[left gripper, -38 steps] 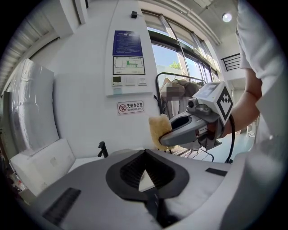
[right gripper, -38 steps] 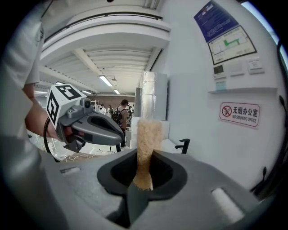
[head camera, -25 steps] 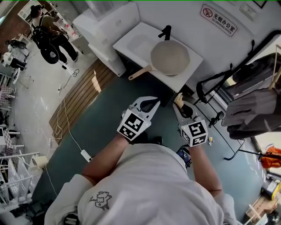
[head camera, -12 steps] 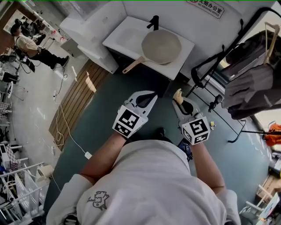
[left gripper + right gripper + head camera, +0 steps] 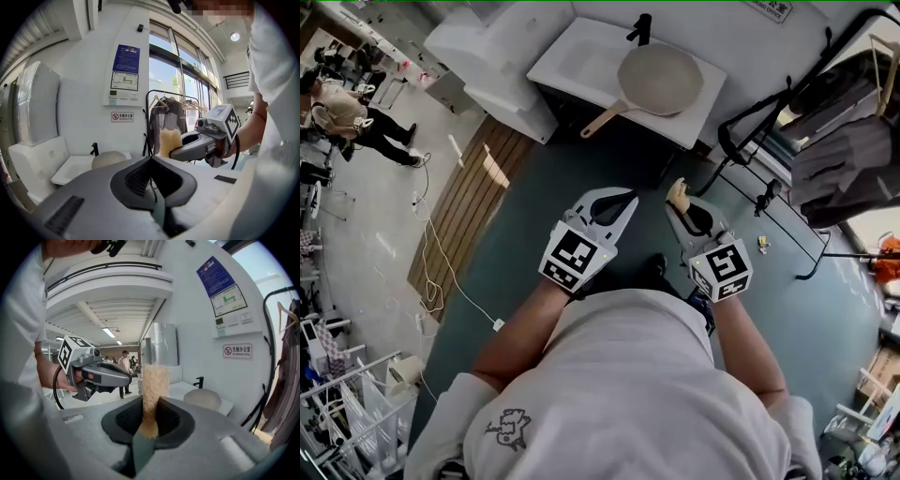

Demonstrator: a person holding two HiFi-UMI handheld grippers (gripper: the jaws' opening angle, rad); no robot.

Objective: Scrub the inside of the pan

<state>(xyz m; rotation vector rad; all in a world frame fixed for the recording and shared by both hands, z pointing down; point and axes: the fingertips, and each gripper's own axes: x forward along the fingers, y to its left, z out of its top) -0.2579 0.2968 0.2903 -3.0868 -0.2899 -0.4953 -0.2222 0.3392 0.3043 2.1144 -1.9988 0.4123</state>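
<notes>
A beige pan [image 5: 661,80] with a pale wooden handle lies on the white sink counter [image 5: 572,56], beside a black faucet [image 5: 642,28]. Both grippers are held side by side over the dark floor, well short of the counter. My left gripper [image 5: 626,200] is shut with nothing in it; its jaws [image 5: 151,158] meet in the left gripper view. My right gripper [image 5: 678,202] is shut on a tan sponge [image 5: 154,380], which stands upright out of the jaws. The pan [image 5: 202,398] shows far ahead in the right gripper view.
A black clothes rack with grey garments [image 5: 844,159] stands at the right, close to the counter. A white cabinet [image 5: 487,47] adjoins the sink on the left. A wooden floor strip [image 5: 473,197] and a white cable [image 5: 441,272] lie at the left, with people [image 5: 347,108] beyond.
The head view has swung, so the pan and counter sit higher in the picture. Both grippers have travelled together over the floor, still side by side, with the sponge still held.
</notes>
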